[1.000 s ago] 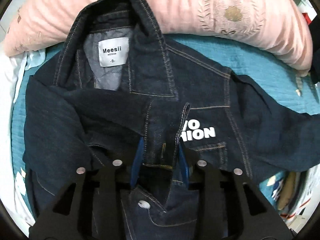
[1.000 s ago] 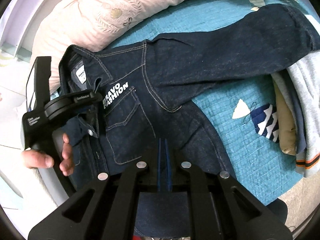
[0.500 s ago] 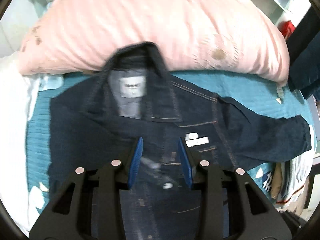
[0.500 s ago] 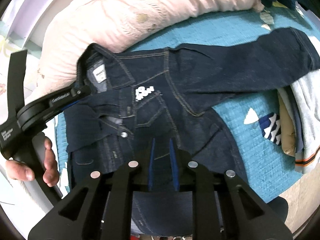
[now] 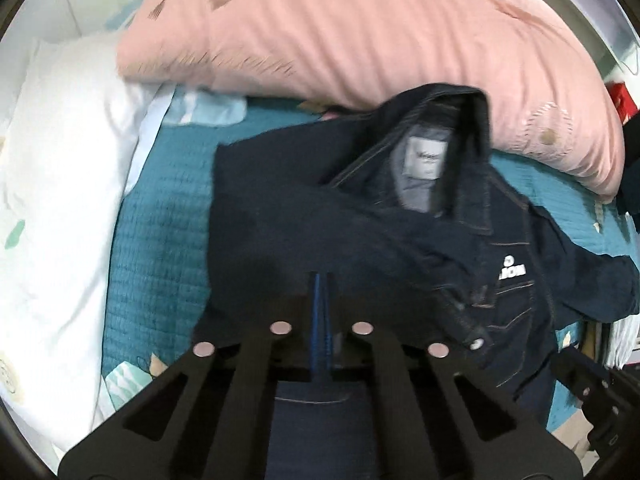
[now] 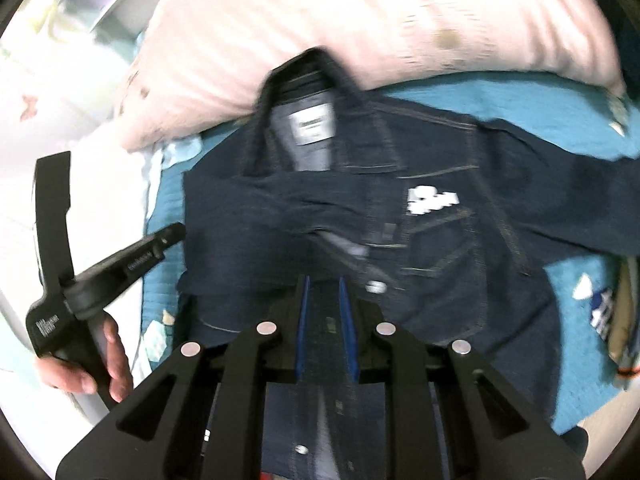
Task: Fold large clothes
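Note:
A dark denim jacket (image 5: 360, 240) lies face up on a teal quilt, collar and white label (image 5: 424, 158) toward the pink pillow. Its left sleeve lies folded across the chest; the right sleeve (image 6: 580, 196) stretches out to the right. White chest lettering (image 6: 432, 200) shows. My left gripper (image 5: 321, 280) is shut over the jacket's lower left part, with no cloth visibly between the jaws. My right gripper (image 6: 323, 282) is open over the jacket's lower front, with nothing between the jaws. The left gripper's body and the hand holding it (image 6: 80, 292) show at the left of the right wrist view.
A large pink pillow (image 5: 360, 32) lies behind the collar. A white pillow (image 5: 60, 200) lies at the left. The teal quilt (image 5: 160, 240) is bare left of the jacket. A stack of other clothes (image 6: 616, 312) sits at the right edge.
Both grippers have pulled back and shifted left over the jacket. The left gripper went from open to shut. The right gripper went from shut to open.

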Action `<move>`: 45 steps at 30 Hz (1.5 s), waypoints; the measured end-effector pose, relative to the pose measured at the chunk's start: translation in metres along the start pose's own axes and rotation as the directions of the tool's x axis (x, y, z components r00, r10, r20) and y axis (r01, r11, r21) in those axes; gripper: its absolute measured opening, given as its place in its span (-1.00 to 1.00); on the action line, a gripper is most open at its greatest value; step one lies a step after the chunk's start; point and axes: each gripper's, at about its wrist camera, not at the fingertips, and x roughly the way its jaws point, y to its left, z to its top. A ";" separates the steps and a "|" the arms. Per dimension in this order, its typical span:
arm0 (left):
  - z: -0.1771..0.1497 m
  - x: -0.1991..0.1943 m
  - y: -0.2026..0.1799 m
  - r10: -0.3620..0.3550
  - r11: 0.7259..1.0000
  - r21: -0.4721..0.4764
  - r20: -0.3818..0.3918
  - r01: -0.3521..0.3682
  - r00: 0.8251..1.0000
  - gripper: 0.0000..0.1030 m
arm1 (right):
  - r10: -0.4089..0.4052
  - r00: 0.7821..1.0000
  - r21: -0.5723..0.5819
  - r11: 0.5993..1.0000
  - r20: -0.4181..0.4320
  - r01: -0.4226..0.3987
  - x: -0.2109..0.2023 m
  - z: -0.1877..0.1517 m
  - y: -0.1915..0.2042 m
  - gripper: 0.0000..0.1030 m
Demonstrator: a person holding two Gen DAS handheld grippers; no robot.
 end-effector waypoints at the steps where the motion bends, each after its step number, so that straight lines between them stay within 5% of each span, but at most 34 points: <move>1: -0.002 0.005 0.010 0.010 1.000 -0.012 -0.007 -0.010 1.000 -1.00 | 0.005 1.000 -0.012 1.000 -0.010 -0.005 0.007 0.002 0.009 -0.69; 11: -0.020 0.065 0.048 -0.098 0.994 -0.068 -0.127 0.090 0.987 -1.00 | 0.067 0.987 -0.046 0.996 -0.143 -0.074 0.091 0.026 0.072 -0.69; 18: -0.026 0.089 0.052 -0.099 0.995 -0.021 -0.158 0.097 0.982 -1.00 | 0.129 0.952 -0.006 0.991 -0.278 -0.136 0.157 0.026 0.089 -0.70; 22: -0.027 0.089 0.047 -0.071 0.997 0.015 -0.155 0.074 0.985 -1.00 | 0.092 0.946 0.019 0.996 -0.312 -0.090 0.188 0.023 0.076 -1.00; 24: -0.028 0.087 0.045 -0.050 0.998 0.030 -0.154 0.055 0.987 -1.00 | 0.093 0.949 0.036 0.996 -0.302 -0.087 0.183 0.024 0.066 -1.00; 27: -0.028 0.082 0.044 -0.021 1.000 0.020 -0.156 0.025 0.987 -1.00 | -0.054 0.969 -0.054 0.998 -0.242 0.042 0.161 0.028 0.049 -1.00; 29: -0.026 0.079 0.048 -0.038 0.999 -0.028 -0.156 0.034 0.987 -1.00 | -0.137 0.962 -0.114 0.987 -0.235 0.112 0.155 0.030 0.029 -1.00; 33: -0.027 0.093 0.055 -0.076 0.991 -0.122 -0.175 0.055 0.982 -1.00 | 0.043 0.957 0.039 0.999 -0.287 -0.033 0.160 0.033 -0.010 -1.00; 39: -0.021 0.075 0.035 -0.017 1.000 -0.023 -0.155 0.014 0.988 -1.00 | -0.025 0.963 -0.017 1.000 -0.270 0.022 0.158 0.032 0.006 -0.99; 45: 0.011 0.038 0.027 -0.076 0.997 -0.024 -0.050 0.075 0.996 -1.00 | 0.075 0.977 -0.101 0.990 -0.201 -0.097 0.120 0.051 0.039 -0.99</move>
